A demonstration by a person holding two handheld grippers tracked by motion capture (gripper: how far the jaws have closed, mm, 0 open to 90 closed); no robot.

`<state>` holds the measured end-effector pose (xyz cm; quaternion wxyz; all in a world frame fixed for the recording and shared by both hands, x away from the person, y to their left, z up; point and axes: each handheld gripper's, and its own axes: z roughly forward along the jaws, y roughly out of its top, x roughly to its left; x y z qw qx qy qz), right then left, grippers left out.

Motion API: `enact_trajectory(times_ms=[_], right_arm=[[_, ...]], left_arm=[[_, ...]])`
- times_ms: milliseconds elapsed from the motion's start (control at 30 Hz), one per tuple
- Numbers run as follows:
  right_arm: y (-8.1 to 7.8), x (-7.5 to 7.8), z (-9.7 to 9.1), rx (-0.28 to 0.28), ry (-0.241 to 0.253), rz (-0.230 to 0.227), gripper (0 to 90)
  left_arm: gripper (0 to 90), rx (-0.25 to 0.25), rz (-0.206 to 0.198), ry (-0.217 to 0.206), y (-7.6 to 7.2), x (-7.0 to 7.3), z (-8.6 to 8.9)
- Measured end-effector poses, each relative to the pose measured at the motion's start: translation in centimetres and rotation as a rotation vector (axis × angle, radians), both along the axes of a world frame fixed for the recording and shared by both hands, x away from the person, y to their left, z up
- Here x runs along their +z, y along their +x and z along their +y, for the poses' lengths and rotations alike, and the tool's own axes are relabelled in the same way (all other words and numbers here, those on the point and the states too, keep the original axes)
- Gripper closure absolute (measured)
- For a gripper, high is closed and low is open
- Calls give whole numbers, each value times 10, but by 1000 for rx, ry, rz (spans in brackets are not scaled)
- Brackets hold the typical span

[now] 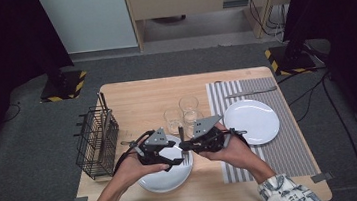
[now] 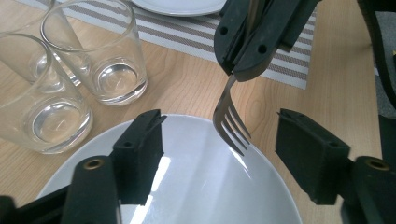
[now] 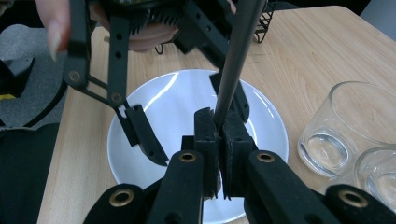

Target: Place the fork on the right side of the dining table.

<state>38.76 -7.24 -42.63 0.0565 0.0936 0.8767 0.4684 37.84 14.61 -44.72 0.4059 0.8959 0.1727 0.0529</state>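
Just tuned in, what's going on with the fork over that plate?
The right gripper is shut on a silver metal fork, holding it tines-down over the round white plate nearest the person. The left gripper sits open, one jaw on each side of the tines without touching them. Three clear drinking glasses stand just beyond the plate, and a black wire basket stands at the table's left edge.

The fork (image 2: 231,122) hangs over the near plate (image 2: 196,186), glasses (image 2: 100,56) behind it.
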Motion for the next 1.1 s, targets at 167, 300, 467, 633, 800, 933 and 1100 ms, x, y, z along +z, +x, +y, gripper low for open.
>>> enact_trajectory(times_ms=[167,300,467,633,800,933,1100], right_arm=[[0,1,0,4,3,-2,872],[-1,1,0,8,5,0,872],[-2,1,1,12,6,2,872],[-2,1,1,13,10,3,872],[-2,1,0,16,14,4,872],[-2,2,-1,14,20,5,872],[-2,2,-1,12,19,5,872]], left_arm=[[412,10,-3,-26,-1,-4,-5],[487,12,6,-42,1,-8,-7],[611,1,14,-70,2,-12,-9],[682,3,28,-96,3,-16,-11],[725,1,34,-114,4,-17,-11],[737,-1,37,-113,4,-19,-12],[760,-7,44,-122,4,-21,-13]])
